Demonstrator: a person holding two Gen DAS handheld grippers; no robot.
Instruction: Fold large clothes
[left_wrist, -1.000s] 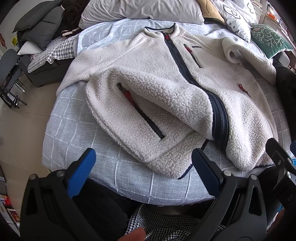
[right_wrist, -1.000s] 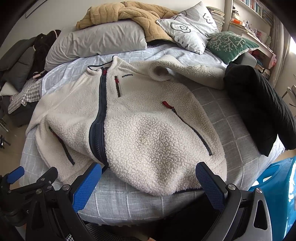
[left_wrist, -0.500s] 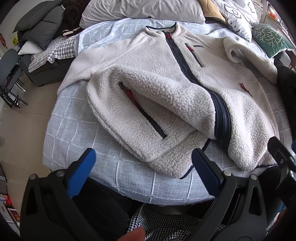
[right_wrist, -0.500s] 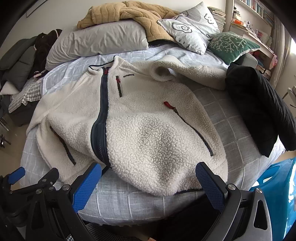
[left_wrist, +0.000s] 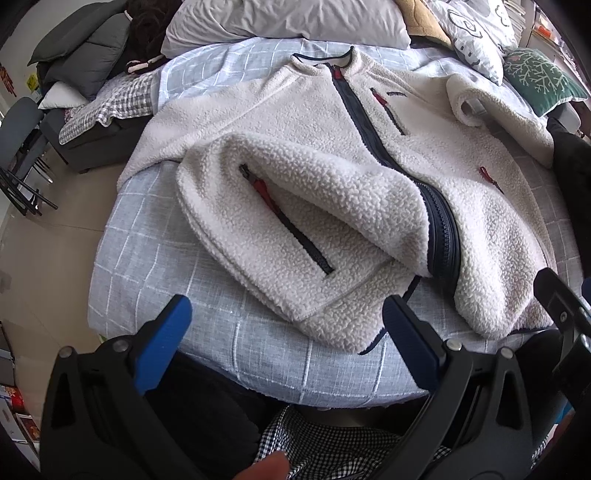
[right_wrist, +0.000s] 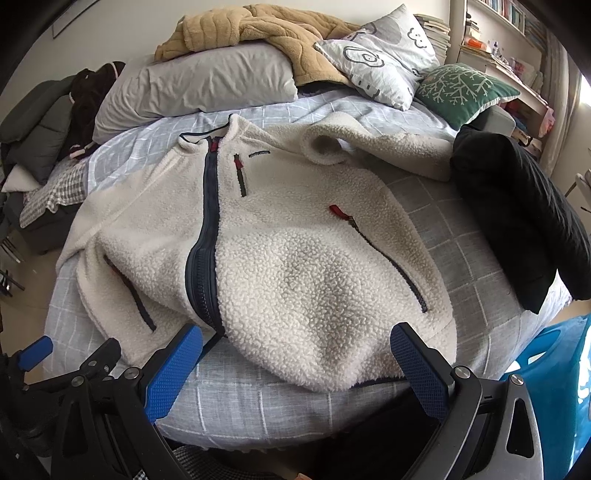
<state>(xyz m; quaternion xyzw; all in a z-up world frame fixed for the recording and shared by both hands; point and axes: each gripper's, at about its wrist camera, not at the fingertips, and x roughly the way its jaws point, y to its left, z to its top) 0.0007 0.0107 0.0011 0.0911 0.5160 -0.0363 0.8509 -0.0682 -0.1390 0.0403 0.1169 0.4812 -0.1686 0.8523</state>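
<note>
both tongs empty: our left gripper (left_wrist: 284, 325) and right gripper (right_wrist: 295, 354) hang with jaws spread wide at the near edge of the bed (left_wrist: 155, 266), touching nothing. the cream fleece jacket (right_wrist: 295, 258) lies front up on the bed, zipped, hem toward us and bunched, one sleeve (right_wrist: 369, 144) curled off toward the black garment (right_wrist: 517, 214). we'd pinch the hem corners through both layers, then pull flat before folding.

Bare sheet along the bed's (left_wrist: 155, 266) near edge and left corner gives room — the jacket (right_wrist: 295, 258) fills the middle, a black garment (right_wrist: 517, 221) crowds the right edge, pillows (right_wrist: 199, 85) line the head.
</note>
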